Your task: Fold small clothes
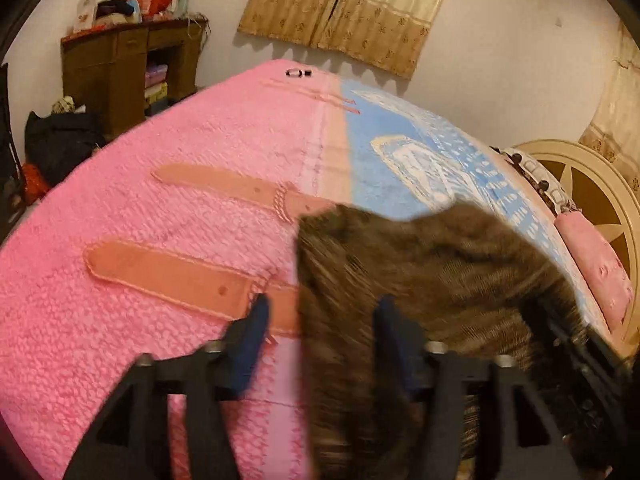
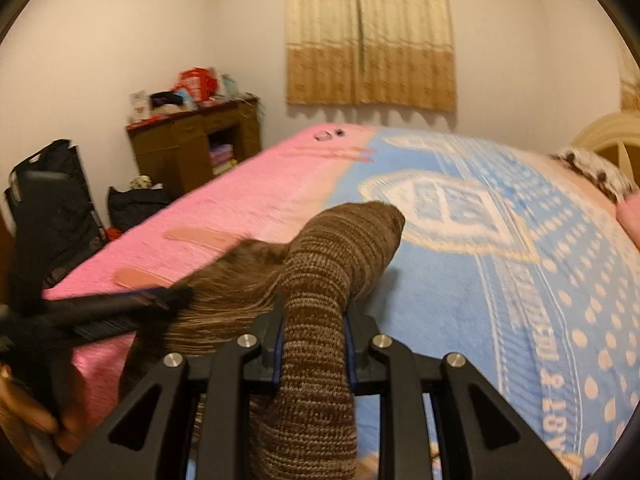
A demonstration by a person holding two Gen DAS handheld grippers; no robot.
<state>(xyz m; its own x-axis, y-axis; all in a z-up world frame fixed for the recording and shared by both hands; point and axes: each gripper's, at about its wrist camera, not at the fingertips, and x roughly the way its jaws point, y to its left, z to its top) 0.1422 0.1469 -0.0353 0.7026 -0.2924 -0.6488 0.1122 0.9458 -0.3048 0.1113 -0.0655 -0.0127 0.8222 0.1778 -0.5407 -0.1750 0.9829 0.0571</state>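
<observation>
- Sock [image 2: 320, 280]: brown knit, raised over bed [image 2: 248, 204], toe end forward over blue part of the cover.
- R gripper [image 2: 314, 322]: fingers clamped on sock's leg.
- L gripper [image 1: 320, 320]: fingers apart, sock fabric blurred betw. them, not pinched.
- Cabinet [image 2: 192, 148] by far wall.
</observation>
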